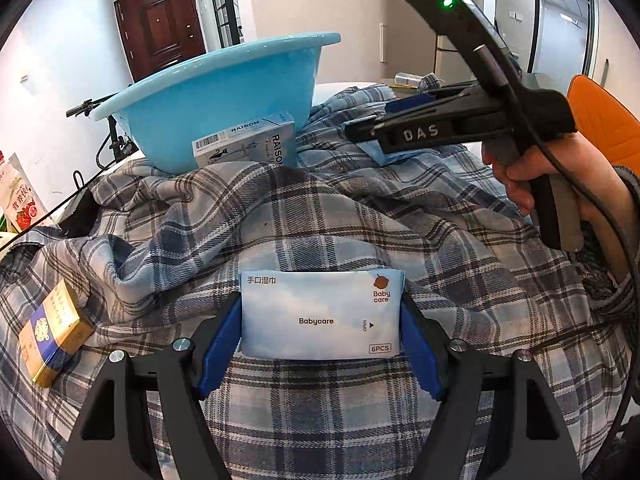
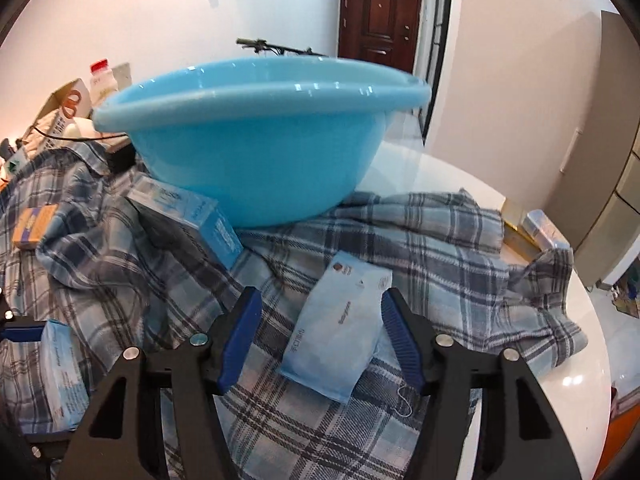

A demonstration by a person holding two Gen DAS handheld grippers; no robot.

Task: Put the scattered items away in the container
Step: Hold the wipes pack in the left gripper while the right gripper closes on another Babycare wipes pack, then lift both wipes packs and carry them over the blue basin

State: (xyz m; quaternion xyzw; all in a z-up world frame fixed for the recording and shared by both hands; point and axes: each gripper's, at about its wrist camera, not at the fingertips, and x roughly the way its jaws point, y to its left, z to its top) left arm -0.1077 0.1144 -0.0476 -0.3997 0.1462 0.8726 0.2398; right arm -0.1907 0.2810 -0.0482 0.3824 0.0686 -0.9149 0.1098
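Note:
My left gripper (image 1: 320,308) is shut on a pale blue Babycare wipes pack (image 1: 320,320), with a blue pad pressed against each short side, just above the plaid cloth (image 1: 320,220). My right gripper (image 2: 320,300) stands open over a second wipes pack (image 2: 340,332) that lies tilted on the cloth, close to the right pad and apart from the left one. Behind them, the light blue basin (image 2: 256,96) sits on the cloth, tilted. A RAISON box (image 2: 200,216) leans against its base. A gold box (image 1: 52,332) lies at the left.
The cloth covers a white round table (image 2: 440,176). A clear case (image 2: 544,228) lies at the table's right edge. A snack bag (image 1: 20,196) stands far left, and an orange chair (image 1: 600,120) is at the right. A hand (image 1: 532,176) grips the right tool's handle.

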